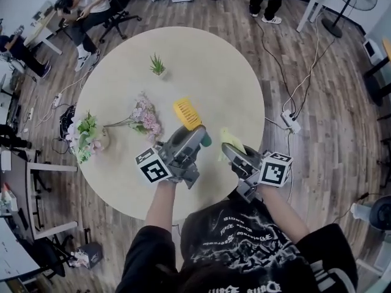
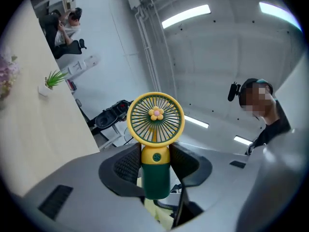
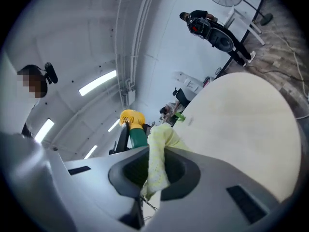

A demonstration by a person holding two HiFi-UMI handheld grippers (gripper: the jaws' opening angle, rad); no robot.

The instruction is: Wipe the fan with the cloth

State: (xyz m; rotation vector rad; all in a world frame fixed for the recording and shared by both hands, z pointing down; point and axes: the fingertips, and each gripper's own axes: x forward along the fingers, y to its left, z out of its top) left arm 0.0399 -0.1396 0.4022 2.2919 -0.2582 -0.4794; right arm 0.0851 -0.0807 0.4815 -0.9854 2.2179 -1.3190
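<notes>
Head view, above a round table (image 1: 122, 84): grips the yellow-and-green handheld fan (image 1: 188, 115) by its green handle in the left gripper (image 1: 198, 138), jaws clamped on either side. Pinches a pale yellow cloth (image 1: 232, 140) in the right gripper (image 1: 231, 152), just beside the fan. Presents the fan's round grille, flower at its hub, upright beyond the left jaws.
</notes>
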